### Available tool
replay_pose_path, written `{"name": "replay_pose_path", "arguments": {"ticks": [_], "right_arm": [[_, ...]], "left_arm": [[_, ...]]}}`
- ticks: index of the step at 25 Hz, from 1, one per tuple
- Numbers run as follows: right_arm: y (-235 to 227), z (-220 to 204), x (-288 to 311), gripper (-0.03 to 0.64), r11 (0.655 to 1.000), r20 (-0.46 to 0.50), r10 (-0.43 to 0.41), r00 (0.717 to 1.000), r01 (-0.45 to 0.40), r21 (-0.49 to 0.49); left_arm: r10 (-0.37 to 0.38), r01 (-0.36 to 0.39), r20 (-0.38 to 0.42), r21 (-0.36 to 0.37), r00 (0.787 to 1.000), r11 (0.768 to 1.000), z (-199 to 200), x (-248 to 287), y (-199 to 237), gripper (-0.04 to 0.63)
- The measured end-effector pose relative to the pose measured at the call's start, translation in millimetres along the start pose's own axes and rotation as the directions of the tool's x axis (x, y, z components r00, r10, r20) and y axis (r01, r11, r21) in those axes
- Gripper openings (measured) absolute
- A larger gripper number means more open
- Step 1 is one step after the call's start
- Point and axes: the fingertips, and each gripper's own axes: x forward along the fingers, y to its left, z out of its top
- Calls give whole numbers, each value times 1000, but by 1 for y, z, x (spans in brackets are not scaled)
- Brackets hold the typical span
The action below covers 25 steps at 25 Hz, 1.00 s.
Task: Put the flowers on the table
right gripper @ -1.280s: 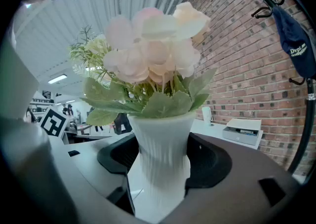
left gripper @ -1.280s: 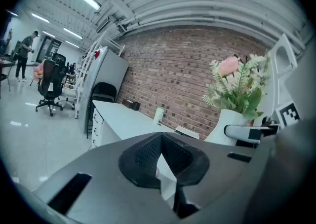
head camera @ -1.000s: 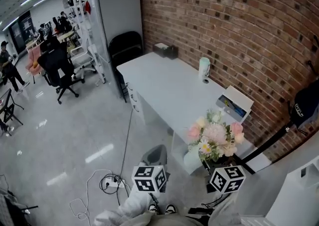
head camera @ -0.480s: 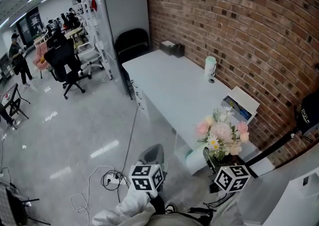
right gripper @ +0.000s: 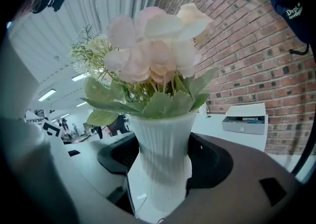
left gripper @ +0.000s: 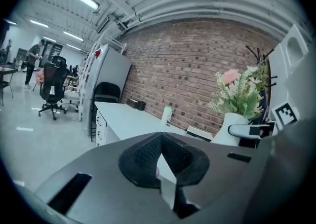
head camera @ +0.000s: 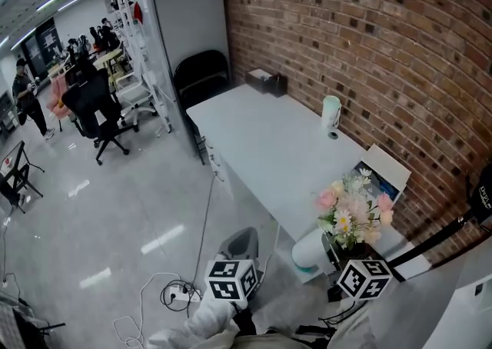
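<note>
A bunch of pink, cream and white flowers (head camera: 355, 213) stands in a white ribbed vase (head camera: 309, 250) held in the air off the near end of the long white table (head camera: 269, 147). My right gripper (head camera: 332, 251) is shut on the vase; in the right gripper view its dark jaws clasp the vase (right gripper: 163, 166) on both sides, under the flowers (right gripper: 153, 55). My left gripper (head camera: 240, 246) hangs lower left over the floor, holding nothing. In the left gripper view its jaws (left gripper: 159, 141) meet at the tips, with the flowers (left gripper: 239, 92) off to the right.
On the table stand a pale cup (head camera: 331, 112), a dark box (head camera: 265, 81) at the far end and an open white box (head camera: 378, 173) by the brick wall. A black chair (head camera: 198, 78) and grey cabinet (head camera: 184, 24) lie beyond. Cables (head camera: 173, 294) trail on the floor.
The view has shifted, so the table and flowers sit further right and lower in the picture. The vase stays gripped and upright. The left gripper has barely moved.
</note>
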Motion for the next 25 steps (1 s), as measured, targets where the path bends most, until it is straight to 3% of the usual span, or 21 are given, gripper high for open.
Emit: {"name": "replay_pose_path", "arguments": {"ticks": [5, 10, 15, 25], "right_arm": [[10, 12, 60, 267, 999, 6, -38, 999, 38, -7], [29, 17, 119, 267, 996, 1, -85, 996, 85, 18], [47, 29, 157, 267, 990, 19, -137, 990, 138, -21], [21, 20, 169, 267, 959, -13, -282, 959, 282, 9]], "left_arm": [[-35, 35, 3, 33, 999, 999, 28, 43, 41, 6], [-81, 82, -43, 33, 996, 996, 48, 83, 90, 6], [-130, 131, -46, 27, 990, 991, 77, 124, 128, 6], [-238, 241, -137, 5, 962, 971, 57, 172, 129, 6]]}}
